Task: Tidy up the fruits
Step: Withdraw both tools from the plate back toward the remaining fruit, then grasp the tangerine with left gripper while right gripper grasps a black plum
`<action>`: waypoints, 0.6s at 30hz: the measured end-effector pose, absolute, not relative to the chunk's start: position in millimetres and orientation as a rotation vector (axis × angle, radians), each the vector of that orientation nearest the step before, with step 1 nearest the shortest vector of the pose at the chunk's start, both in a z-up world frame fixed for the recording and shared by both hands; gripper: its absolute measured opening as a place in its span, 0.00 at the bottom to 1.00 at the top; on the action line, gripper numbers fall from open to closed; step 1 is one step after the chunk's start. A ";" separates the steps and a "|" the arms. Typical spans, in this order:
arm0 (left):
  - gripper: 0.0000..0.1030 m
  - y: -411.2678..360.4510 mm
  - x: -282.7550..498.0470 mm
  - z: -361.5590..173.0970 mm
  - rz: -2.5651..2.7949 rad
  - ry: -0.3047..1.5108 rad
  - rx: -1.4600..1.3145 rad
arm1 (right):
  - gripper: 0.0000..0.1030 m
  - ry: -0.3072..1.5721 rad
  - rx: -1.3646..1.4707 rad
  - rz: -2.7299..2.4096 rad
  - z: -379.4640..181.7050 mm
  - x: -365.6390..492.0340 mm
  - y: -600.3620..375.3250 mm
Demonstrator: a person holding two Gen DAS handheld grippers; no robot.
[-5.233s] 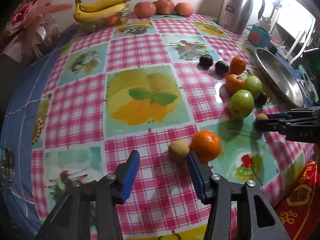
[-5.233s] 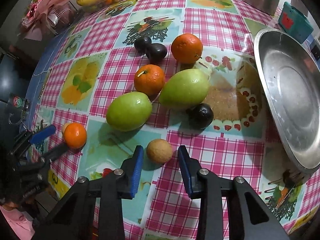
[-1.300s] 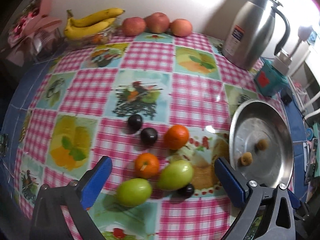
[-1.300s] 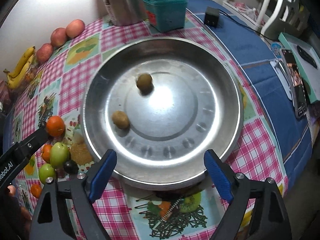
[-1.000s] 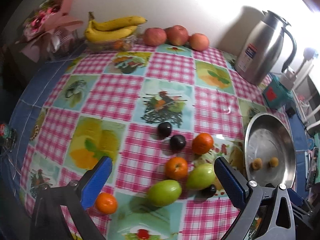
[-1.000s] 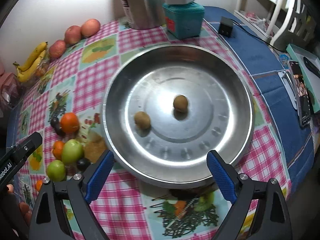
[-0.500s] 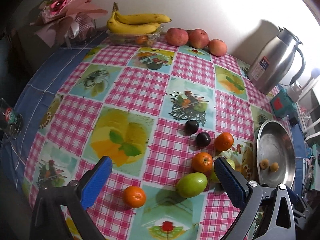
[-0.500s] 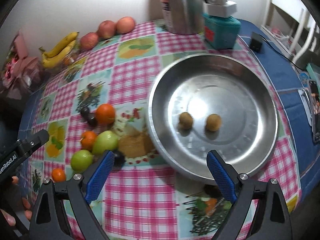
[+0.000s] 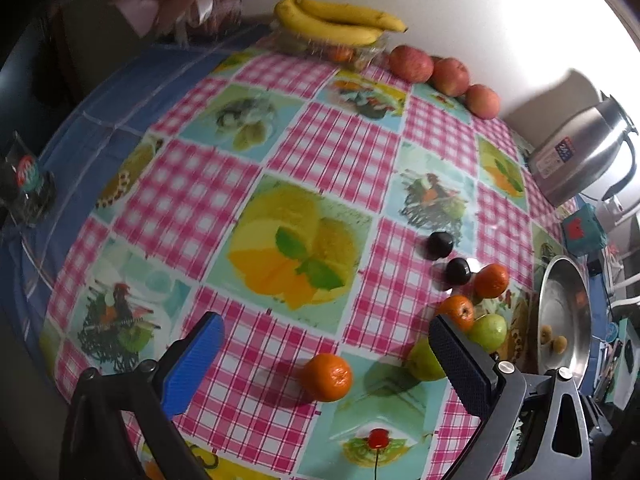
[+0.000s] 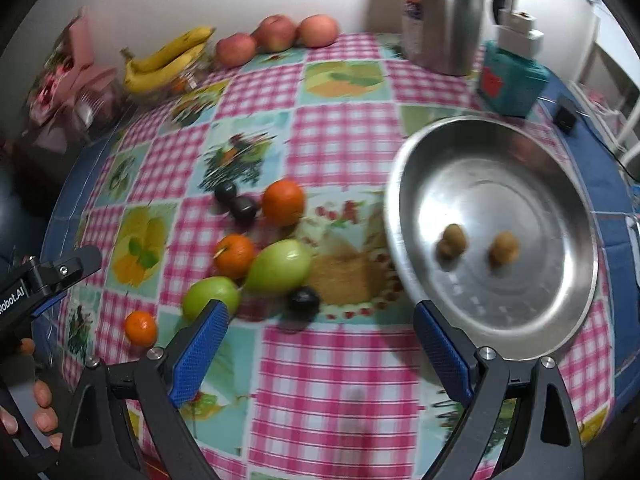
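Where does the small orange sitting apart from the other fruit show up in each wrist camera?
Left wrist: small orange lies low centre, between the open fingers.
Right wrist: small orange sits lower left, beside the blue pad.
Shared landmark: metal pan.

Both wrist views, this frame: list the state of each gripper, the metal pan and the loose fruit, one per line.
left gripper: open, empty, lone orange between its fingers' line.
right gripper: open, empty.
metal pan: upright on table, holds two small brown fruits.
green fruits: two, on cloth, outside pan.
dark plums: three, on cloth.
kettle: upright; lid out of frame.
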State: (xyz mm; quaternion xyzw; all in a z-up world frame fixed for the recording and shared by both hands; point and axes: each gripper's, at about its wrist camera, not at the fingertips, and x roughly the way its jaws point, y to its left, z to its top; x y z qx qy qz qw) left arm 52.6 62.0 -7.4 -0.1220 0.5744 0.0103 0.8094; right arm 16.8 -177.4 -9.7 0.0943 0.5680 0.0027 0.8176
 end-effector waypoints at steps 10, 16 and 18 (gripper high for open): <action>0.90 56.8 51.6 -53.4 -0.002 1.404 -0.331 | 0.90 1.261 0.124 0.009 -32.5 21.4 -157.0; 0.80 59.9 47.5 -69.0 0.010 1.463 -0.376 | 0.69 1.295 0.130 0.011 -44.3 23.3 -158.8; 0.77 57.8 45.2 -68.1 0.014 1.461 -0.361 | 0.61 1.307 0.138 0.014 -47.8 24.0 -159.5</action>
